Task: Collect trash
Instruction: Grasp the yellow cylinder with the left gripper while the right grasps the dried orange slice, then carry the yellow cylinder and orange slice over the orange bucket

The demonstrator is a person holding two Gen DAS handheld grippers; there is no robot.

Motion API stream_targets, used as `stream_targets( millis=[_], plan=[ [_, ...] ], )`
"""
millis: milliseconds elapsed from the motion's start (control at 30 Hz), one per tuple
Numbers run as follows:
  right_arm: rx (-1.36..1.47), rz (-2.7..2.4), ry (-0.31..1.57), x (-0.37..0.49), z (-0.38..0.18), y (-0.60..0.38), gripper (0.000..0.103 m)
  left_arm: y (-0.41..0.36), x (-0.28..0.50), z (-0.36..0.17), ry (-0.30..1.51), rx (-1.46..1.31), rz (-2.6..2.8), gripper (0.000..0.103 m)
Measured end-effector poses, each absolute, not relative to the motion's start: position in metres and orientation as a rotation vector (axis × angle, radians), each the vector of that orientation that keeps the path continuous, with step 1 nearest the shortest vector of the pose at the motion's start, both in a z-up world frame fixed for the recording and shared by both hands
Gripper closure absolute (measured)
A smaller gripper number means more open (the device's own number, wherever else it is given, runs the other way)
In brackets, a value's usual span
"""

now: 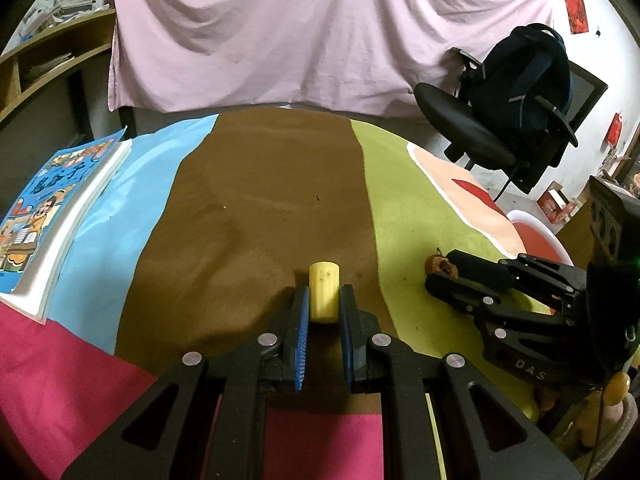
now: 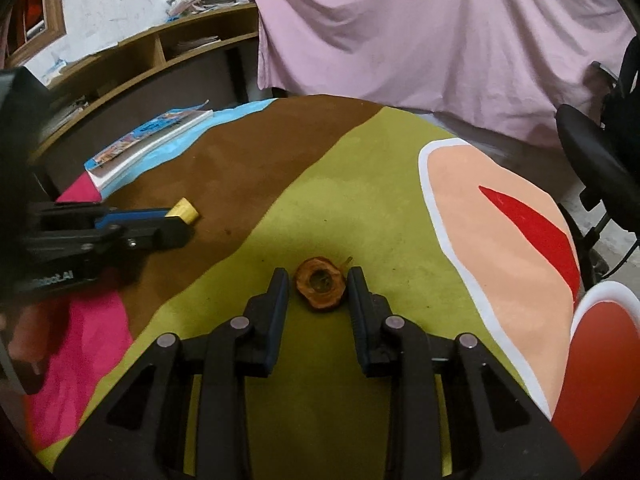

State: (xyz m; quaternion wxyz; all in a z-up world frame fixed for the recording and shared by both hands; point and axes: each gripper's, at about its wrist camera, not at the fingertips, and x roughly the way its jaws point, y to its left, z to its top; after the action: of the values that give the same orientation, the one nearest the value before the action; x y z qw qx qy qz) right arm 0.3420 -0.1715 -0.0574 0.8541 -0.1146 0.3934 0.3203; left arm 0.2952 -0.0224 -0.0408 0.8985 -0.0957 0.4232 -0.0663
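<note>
Apple core (image 2: pixel 320 289) between right tool (image 2: pixel 319 286) fingers

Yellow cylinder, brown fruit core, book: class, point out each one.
Yellow cylinder (image 1: pixel 324 294), left wrist view, its top side.
Brown fruit core (image 2: pixel 320 289), right wrist view, its cut face.
Book (image 1: pixel 36 216), left wrist view, its cover.

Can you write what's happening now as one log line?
left gripper: shut on yellow cylinder | right gripper: open around brown fruit core
</note>
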Motion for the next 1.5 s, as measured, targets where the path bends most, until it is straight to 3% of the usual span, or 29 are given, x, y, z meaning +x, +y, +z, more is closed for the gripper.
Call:
stream_targets(
  millis=[267,767,1500],
  plan=[
    [-0.239,0.606,0.703,0.327,-0.043,-0.181,0.047,-0.029,0.282,-0.03,0.839,-0.167,-0.122,0.092],
    [-0.025,0.456,0.26,0.256,0.004,-0.261,0.047,-0.085,0.259,0.008,0.615,-0.082,-0.182,0.092],
    [0.123,0.179,0.165,0.228,0.026,-0.397,0.047,-0.231,0.259,0.036,0.408,0.092,-0.452,0.091]
  ],
)
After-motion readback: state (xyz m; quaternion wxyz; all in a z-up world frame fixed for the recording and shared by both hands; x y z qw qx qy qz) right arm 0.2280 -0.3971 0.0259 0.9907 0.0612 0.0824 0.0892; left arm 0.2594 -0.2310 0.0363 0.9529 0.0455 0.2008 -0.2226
